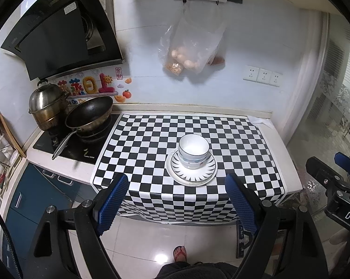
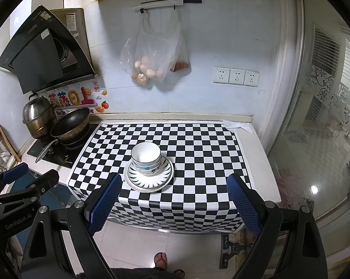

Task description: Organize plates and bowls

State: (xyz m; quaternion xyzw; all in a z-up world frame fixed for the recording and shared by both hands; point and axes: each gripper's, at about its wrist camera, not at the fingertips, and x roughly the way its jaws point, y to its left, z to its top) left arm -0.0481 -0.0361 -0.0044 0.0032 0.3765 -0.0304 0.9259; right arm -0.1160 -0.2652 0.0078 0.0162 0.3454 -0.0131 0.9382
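White bowls sit nested upright in a stack on stacked white plates with a black ray pattern, on the checkered cloth. My left gripper hangs open in front of the counter's near edge, short of the stack, nothing between its blue pads. My right gripper is open too, held back from the counter, with the stack ahead and slightly left. Each gripper shows at the side of the other's view: the right gripper and the left gripper.
A dark wok and a steel steamer pot stand on the stove at left. Plastic bags of food hang on the wall. A person's sandalled foot is on the floor below.
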